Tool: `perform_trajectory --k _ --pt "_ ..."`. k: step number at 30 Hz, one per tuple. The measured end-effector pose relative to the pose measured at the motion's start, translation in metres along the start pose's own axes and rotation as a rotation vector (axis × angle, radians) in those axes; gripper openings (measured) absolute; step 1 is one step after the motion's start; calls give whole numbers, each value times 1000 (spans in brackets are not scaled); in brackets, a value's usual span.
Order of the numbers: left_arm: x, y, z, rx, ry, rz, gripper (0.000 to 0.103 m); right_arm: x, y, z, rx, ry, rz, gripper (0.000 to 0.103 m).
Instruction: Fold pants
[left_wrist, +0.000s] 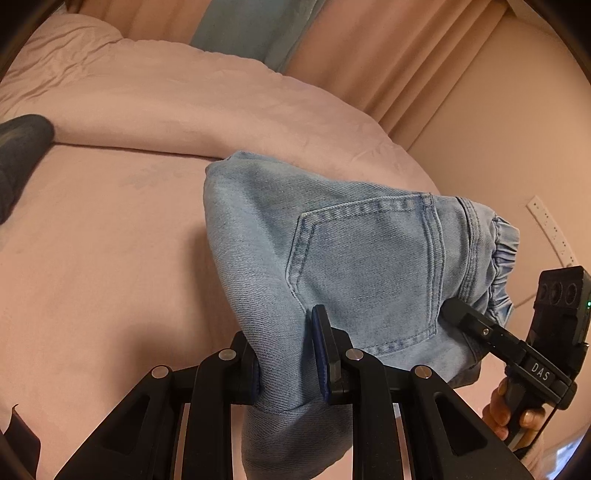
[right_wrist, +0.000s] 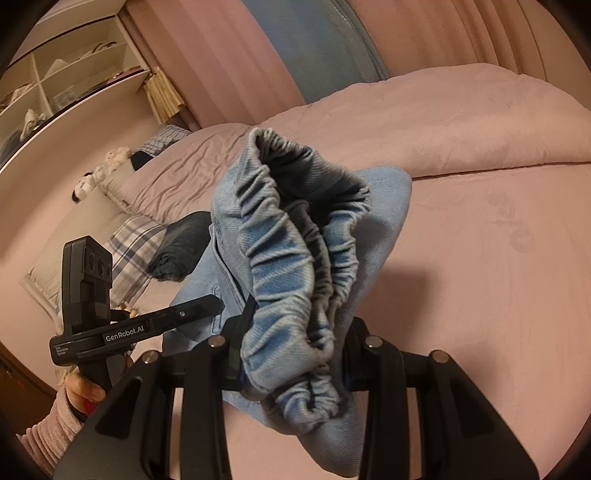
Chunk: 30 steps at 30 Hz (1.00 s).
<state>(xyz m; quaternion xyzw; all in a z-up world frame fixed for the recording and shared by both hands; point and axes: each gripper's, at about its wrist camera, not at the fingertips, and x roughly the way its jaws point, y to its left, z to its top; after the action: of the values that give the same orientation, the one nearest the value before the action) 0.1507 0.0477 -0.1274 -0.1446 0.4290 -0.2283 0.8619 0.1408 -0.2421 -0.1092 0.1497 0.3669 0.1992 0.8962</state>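
Light blue denim pants (left_wrist: 351, 251) hang between both grippers above a pink bed (left_wrist: 110, 240). A back pocket faces the left wrist camera. My left gripper (left_wrist: 290, 365) is shut on a bunched fold of the denim below the pocket. My right gripper (right_wrist: 295, 365) is shut on the gathered elastic waistband (right_wrist: 291, 258). The right gripper shows in the left wrist view (left_wrist: 461, 314) at the waistband edge. The left gripper shows in the right wrist view (right_wrist: 207, 304), touching the denim. The rest of the legs is hidden.
A pink duvet (left_wrist: 166, 92) lies rumpled at the back of the bed. A dark garment (left_wrist: 22, 155) and plaid pillows (right_wrist: 133, 243) lie on the far side. Curtains (left_wrist: 388, 55) and a white shelf unit (right_wrist: 62, 74) stand behind.
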Motion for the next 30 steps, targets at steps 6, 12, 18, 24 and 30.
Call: perform_trajectory --k 6,12,18,24,30 --pt "49 14 6 -9 48 9 20 30 -27 10 28 22 -33 35" --pt "95 33 2 -12 112 64 21 73 -60 0 82 81 -74 36" --pt "94 39 -7 10 91 88 35 89 -78 -10 130 125 -91 40" --pt "58 35 1 48 -28 226 48 82 -81 -10 136 163 -202 58" --pt "39 6 -13 180 -27 199 48 36 -37 15 -61 -64 -351 60"
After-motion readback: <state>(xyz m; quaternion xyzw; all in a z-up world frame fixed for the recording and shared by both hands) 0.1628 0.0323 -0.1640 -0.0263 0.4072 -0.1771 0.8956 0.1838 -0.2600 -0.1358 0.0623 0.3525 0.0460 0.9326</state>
